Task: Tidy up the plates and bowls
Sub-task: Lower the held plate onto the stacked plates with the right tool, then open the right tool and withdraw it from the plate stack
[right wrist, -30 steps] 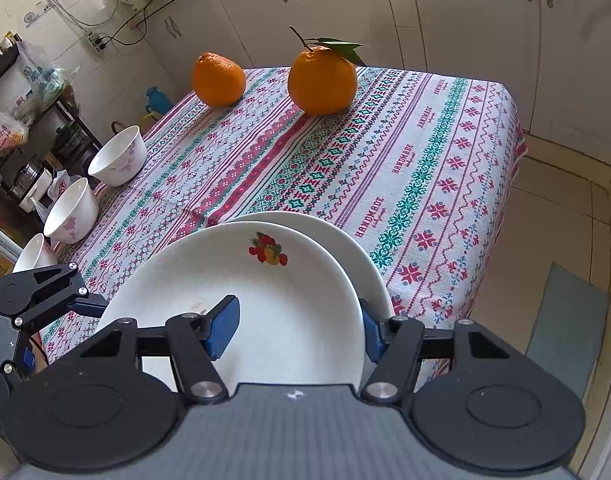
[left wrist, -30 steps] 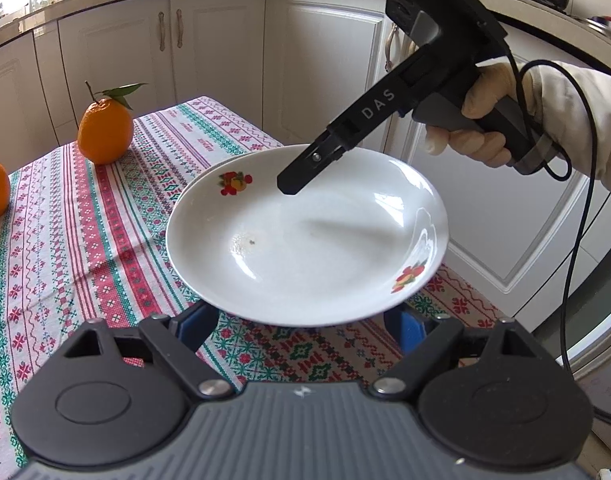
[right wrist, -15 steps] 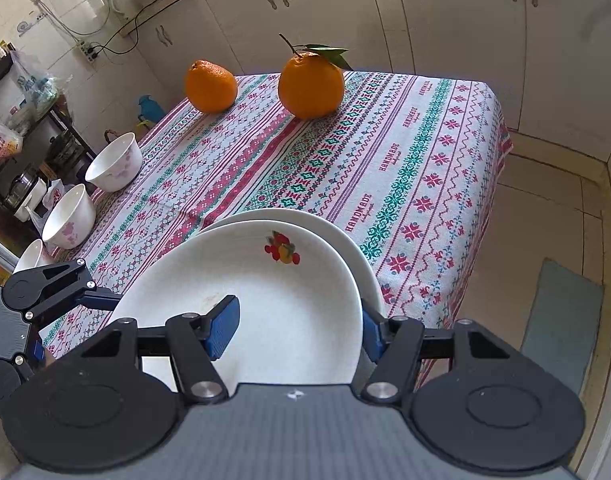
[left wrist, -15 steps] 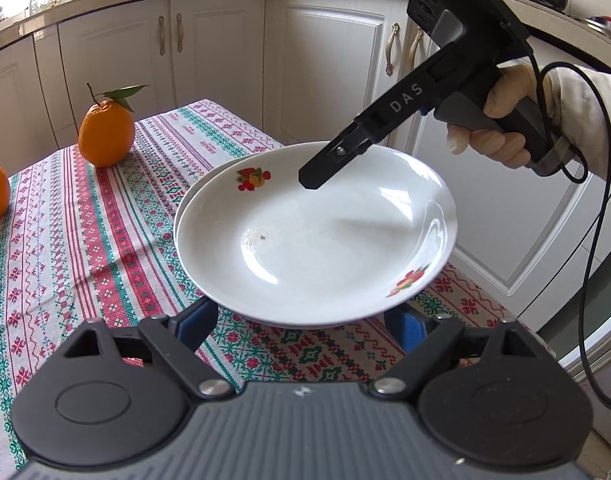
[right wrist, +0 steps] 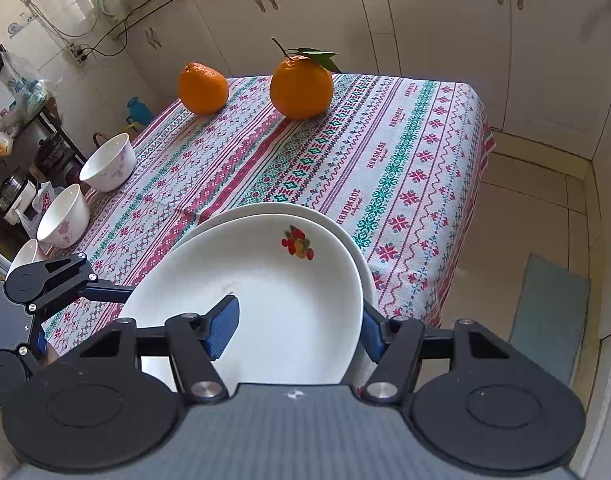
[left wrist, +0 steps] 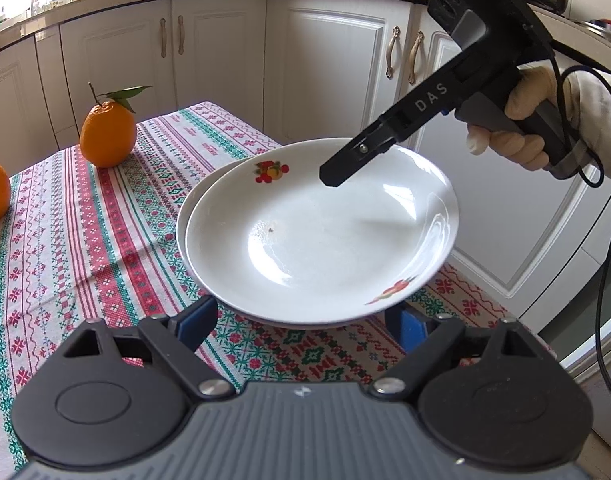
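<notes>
A white plate with fruit prints [left wrist: 317,236] sits tilted over a second white plate whose rim [left wrist: 209,178] shows beneath it on the table. My right gripper [right wrist: 297,328] grips the top plate's [right wrist: 265,292] near edge, one finger above and one below. In the left wrist view it reaches in from the right, its upper finger [left wrist: 345,164] over the plate. My left gripper [left wrist: 301,320] is open, its fingers wide on either side of the plates' near edge, holding nothing. Three white bowls [right wrist: 107,162] [right wrist: 63,218] [right wrist: 23,254] stand along the table's left edge.
Two oranges [right wrist: 203,88] [right wrist: 301,88] sit at the far end of the patterned tablecloth [right wrist: 385,152]. White cabinets [left wrist: 325,68] surround the table. The table's right edge drops to a tiled floor with a mat [right wrist: 549,304].
The top plate has come down and shifted over the lower plate, whose rim now shows at its far left. The right gripper has kept its hold on it.
</notes>
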